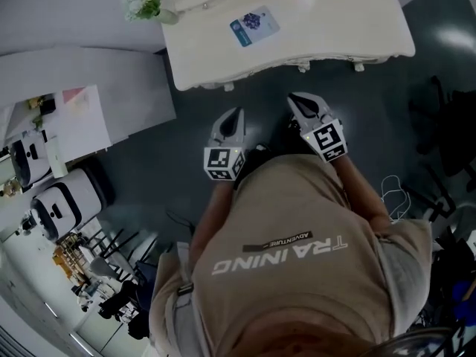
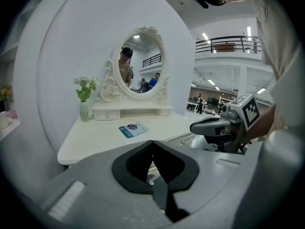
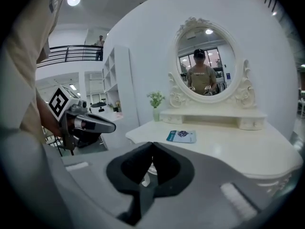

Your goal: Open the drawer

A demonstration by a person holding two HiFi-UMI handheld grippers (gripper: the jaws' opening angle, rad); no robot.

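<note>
There, vase (image 2: pixel 84 111) holds flowers (image 2: pixel 85 86); left tongs (image 2: pixel 152 142) closed.

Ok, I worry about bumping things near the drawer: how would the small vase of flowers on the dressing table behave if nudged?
The vase looks tall and narrow with flowers rising above it, so it would probably tip rather than slide. It looks like glass or ceramic, so likely breakable. Small, so probably light.

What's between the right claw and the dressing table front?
Nothing but bare dark floor, per head view, between the right claw and the dressing table.
</note>
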